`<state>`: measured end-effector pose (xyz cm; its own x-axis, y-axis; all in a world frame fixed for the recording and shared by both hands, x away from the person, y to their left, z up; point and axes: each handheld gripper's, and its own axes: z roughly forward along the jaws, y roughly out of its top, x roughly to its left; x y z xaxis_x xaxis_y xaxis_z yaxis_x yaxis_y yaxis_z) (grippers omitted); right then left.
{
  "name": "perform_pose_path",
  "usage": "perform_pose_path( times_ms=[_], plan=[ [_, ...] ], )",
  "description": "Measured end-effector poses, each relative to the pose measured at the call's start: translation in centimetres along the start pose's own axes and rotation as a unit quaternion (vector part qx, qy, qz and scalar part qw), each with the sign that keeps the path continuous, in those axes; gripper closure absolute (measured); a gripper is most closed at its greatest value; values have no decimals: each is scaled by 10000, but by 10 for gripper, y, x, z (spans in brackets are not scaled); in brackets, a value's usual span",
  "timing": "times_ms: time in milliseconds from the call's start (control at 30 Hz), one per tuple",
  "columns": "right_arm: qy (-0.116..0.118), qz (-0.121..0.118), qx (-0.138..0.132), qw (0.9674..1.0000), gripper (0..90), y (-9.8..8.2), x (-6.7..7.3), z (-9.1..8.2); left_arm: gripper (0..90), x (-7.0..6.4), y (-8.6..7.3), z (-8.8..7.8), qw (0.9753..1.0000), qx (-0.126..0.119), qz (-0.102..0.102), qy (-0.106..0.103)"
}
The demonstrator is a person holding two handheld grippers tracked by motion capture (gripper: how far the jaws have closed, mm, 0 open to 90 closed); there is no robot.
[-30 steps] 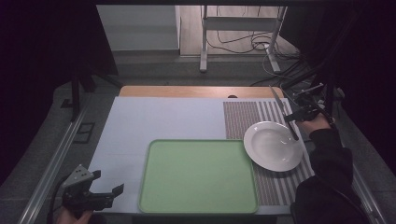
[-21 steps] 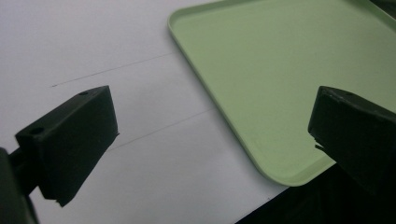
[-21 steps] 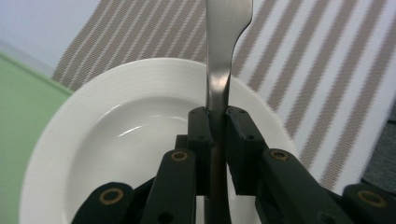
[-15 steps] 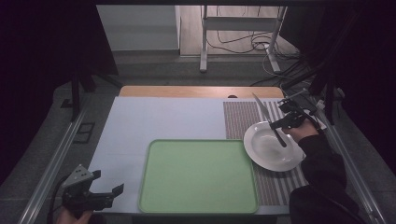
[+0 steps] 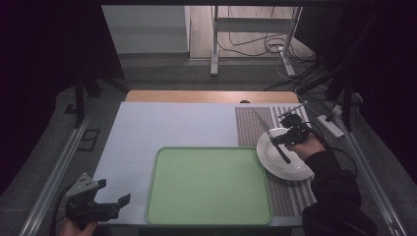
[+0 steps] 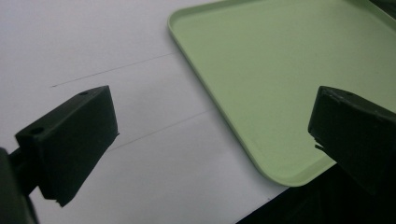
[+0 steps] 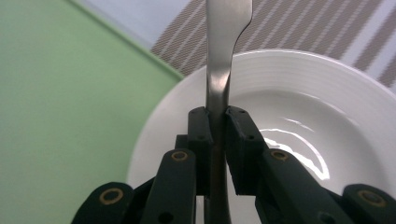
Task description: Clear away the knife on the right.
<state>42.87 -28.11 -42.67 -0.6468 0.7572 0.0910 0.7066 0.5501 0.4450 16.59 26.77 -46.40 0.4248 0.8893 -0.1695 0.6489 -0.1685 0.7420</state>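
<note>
Right gripper point(image 7: 217, 122) clamped tight on a metal utensil point(image 7: 223, 51), blade end jutting out over the white plate point(image 7: 327, 116) on the striped mat point(image 5: 253, 125), far right. Left gripper point(image 6: 210, 135) gapes wide, holding nothing, near the green tray point(image 6: 289, 60).

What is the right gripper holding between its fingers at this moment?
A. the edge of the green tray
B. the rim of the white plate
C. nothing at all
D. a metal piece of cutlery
D: in the right gripper view the right gripper is shut on the metal piece of cutlery, above the white plate and apart from it.
</note>
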Motion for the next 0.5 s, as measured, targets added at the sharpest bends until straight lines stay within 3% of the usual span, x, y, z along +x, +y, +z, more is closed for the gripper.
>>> perform_pose_path(
  times_ms=[500],
  plan=[
    [317,-481,162,9982,811,-3,55,11,10,0,0,0,10000,4,11,0]
  ],
)
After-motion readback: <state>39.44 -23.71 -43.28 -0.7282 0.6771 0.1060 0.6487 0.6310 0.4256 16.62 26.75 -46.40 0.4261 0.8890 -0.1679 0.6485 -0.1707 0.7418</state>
